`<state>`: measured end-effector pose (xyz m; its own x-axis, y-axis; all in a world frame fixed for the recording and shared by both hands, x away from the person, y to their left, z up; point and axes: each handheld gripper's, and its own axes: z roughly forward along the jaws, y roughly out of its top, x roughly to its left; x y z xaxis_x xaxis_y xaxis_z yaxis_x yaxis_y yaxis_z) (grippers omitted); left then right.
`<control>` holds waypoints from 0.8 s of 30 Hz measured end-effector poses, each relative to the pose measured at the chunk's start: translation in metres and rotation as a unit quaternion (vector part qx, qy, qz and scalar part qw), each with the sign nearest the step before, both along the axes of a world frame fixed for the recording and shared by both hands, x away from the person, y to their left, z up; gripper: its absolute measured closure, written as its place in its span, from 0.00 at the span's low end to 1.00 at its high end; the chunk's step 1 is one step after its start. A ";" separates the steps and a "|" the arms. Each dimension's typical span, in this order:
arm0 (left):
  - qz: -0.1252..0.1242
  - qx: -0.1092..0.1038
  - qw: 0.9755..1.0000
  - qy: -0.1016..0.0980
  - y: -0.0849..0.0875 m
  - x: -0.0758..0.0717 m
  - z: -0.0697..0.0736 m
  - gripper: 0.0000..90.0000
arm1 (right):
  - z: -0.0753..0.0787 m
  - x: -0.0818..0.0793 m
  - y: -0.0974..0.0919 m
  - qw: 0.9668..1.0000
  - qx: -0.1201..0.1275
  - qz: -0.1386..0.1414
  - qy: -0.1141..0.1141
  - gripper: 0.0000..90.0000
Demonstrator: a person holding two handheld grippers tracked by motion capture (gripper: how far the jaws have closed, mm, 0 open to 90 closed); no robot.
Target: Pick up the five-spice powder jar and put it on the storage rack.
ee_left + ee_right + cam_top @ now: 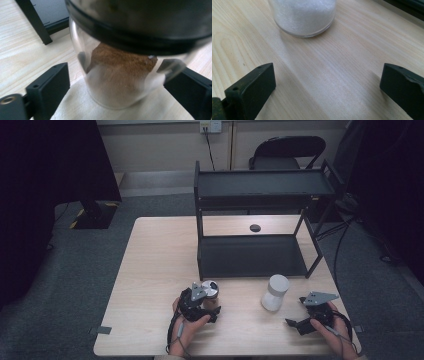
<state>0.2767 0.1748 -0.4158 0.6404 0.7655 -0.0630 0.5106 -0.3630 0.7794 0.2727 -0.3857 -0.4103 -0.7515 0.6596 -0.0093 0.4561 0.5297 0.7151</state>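
Straddling a clear glass jar, the left tool is standing with its two flat black jaws apart, one on each side of the rounded wall. A gap is showing between the left-hand jaw and the glass; at the right-hand jaw the edge is blurred, so contact there cannot be told. The jar is sitting between the jaws on the pale wood-grain counter, holding a slanted heap of fine brown powder under a broad dark lid with a black rim. In the high view the left tool is lying low in the person's left hand, its grey three-cornered plate overlapping the jar's shiny top.

The right tool is hovering with its jaws wide apart and bare wood between them. Just ahead of it, well clear of the jaws, a second round glass jar is standing, packed with white grainy crystals. In the high view that jar is showing a white cap, up and to the left of the right tool.

Beyond both tools a two-tier black metal shelf is standing on the counter. That is making two jars, two tools, one shelf.
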 end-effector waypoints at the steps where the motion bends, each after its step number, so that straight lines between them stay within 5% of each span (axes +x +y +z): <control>1: 0.002 -0.001 1.000 -0.001 0.000 0.000 -0.001 0.09 | 0.000 0.000 0.000 1.000 0.000 0.000 0.000 0.00; 24: -0.010 0.011 1.000 -0.010 -0.006 0.006 0.002 0.33 | 0.000 0.000 0.000 1.000 0.000 0.000 0.000 0.00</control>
